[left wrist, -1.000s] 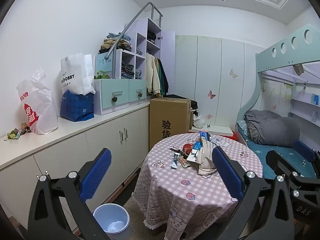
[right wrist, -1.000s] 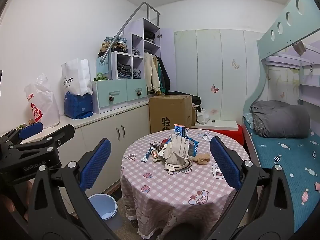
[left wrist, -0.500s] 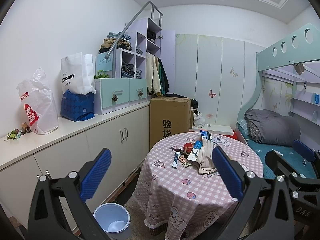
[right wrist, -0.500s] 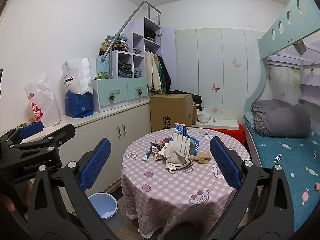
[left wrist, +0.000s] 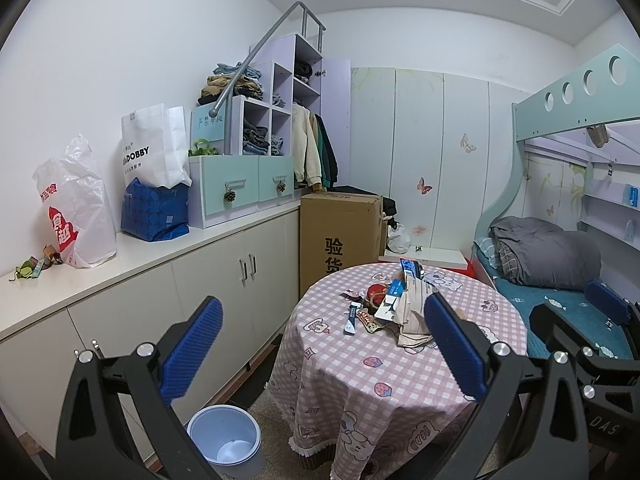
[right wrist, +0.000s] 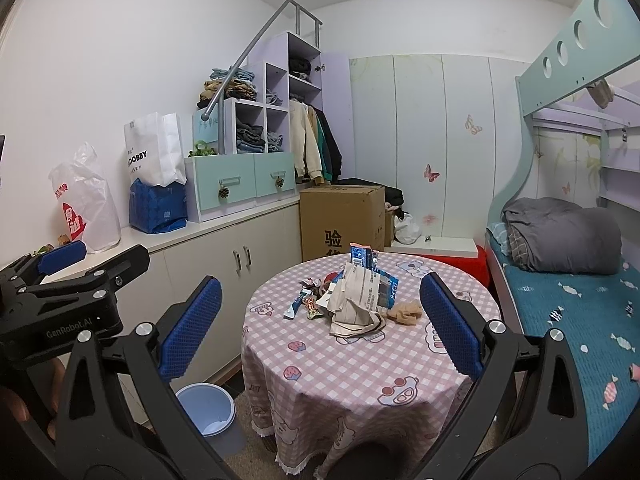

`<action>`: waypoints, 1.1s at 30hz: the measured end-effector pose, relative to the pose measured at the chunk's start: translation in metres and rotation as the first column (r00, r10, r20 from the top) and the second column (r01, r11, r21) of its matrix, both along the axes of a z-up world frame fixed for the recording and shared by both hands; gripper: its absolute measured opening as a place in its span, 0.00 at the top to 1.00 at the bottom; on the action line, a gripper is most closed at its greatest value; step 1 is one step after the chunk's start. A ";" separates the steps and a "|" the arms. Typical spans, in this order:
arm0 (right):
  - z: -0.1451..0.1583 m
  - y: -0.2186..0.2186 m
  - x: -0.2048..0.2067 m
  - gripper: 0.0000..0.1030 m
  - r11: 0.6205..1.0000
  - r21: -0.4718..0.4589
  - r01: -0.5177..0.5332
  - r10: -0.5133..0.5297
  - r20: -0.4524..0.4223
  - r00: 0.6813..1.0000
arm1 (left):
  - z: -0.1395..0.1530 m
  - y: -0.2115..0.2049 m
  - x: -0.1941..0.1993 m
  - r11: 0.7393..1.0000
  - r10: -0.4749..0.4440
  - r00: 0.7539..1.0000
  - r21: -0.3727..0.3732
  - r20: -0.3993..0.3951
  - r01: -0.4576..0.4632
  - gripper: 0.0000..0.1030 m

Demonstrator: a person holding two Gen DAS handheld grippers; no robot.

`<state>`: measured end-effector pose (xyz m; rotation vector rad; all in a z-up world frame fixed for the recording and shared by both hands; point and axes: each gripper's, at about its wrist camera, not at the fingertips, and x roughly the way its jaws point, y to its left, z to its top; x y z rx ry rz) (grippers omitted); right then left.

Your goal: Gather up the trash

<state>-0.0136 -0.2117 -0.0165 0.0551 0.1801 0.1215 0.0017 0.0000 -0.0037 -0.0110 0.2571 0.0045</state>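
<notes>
Over last second almost nothing changed; we drifted slightly nearer. Left claw (left wrist: pixel 320 344) and right claw (right wrist: pixel 318 324) both gaped wide, empty. Trash pile (right wrist: pixel 352 296) lay ahead on table (right wrist: pixel 360 368), well apart; bin (right wrist: pixel 206 410) below-left. Collection not begun.

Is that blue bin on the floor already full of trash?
No, the blue bin beside the round table looks nearly empty, its pale bottom showing.
</notes>
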 end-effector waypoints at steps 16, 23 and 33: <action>-0.008 0.002 -0.001 0.06 1.000 0.000 -0.001 0.001 -0.007 1.000 | -0.012 0.003 0.004 1.000 -0.001 1.000 0.002 -0.009 0.001 0.04; -0.010 0.002 0.003 0.06 1.000 -0.002 0.000 0.000 -0.011 1.000 | -0.014 0.003 0.004 1.000 -0.001 1.000 0.001 -0.011 0.001 0.04; -0.020 0.005 0.006 0.06 1.000 -0.003 -0.002 0.002 -0.016 1.000 | -0.015 0.003 0.004 1.000 -0.001 1.000 0.001 -0.014 0.001 0.04</action>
